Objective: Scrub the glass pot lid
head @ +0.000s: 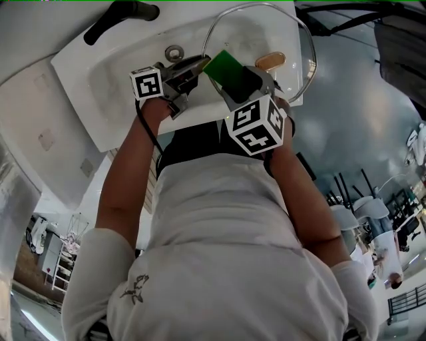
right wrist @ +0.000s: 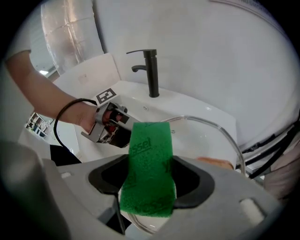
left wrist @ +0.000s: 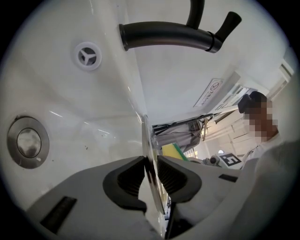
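The glass pot lid (head: 266, 33) stands tilted over the white sink (head: 113, 80), its tan knob (head: 269, 61) facing me. My left gripper (head: 198, 64) is shut on the lid's left rim. In the left gripper view the thin metal rim (left wrist: 149, 150) runs edge-on between the two pads (left wrist: 129, 180). My right gripper (head: 243, 81) is shut on a green scrub sponge (head: 225, 70), which sticks out towards the lid near its left rim. In the right gripper view the sponge (right wrist: 149, 168) fills the jaw gap, with the lid (right wrist: 206, 136) just behind it and the left gripper (right wrist: 110, 126) to the left.
A black faucet (head: 120, 18) reaches over the basin at the back left, above the metal drain (head: 174, 52). The drain (left wrist: 28, 142) and a round overflow hole (left wrist: 87, 55) show in the left gripper view. The sink's front edge lies against the person's torso.
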A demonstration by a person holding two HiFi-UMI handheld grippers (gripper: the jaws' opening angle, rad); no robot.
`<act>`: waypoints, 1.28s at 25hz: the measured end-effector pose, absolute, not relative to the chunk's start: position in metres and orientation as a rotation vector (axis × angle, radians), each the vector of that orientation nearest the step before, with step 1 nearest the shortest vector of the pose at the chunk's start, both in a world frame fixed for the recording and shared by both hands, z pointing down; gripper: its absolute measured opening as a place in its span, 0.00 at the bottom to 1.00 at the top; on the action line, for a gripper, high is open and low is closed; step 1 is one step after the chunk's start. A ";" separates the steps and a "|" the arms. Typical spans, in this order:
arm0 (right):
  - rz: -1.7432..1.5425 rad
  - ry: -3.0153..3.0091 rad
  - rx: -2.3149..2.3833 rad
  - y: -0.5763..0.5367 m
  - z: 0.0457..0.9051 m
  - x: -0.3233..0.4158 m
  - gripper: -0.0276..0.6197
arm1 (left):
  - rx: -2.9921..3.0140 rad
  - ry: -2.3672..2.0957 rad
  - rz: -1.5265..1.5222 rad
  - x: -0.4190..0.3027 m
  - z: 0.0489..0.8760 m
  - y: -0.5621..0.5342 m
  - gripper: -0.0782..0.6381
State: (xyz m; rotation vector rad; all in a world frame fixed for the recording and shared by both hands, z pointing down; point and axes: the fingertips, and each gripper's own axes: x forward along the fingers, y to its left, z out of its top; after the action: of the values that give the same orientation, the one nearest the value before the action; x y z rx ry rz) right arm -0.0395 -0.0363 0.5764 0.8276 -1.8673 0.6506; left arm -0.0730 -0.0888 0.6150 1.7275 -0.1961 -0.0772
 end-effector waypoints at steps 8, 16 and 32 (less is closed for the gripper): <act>0.496 -1.811 0.702 -0.018 0.583 -0.038 0.48 | 1.706 -0.173 -0.075 -0.072 0.613 -0.088 0.22; 0.477 -1.767 0.638 0.022 0.583 0.002 0.48 | 1.697 -0.146 -0.035 -0.071 0.614 -0.084 0.22; 0.616 -1.653 0.746 0.055 0.587 0.121 0.48 | 1.723 -0.153 0.026 -0.070 0.618 -0.084 0.22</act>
State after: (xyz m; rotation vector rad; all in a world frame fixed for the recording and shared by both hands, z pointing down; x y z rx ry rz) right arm 0.1213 0.0551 0.5874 0.7456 -1.6526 0.6161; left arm -0.0696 -0.0835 0.6176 1.7231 -0.1534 0.0257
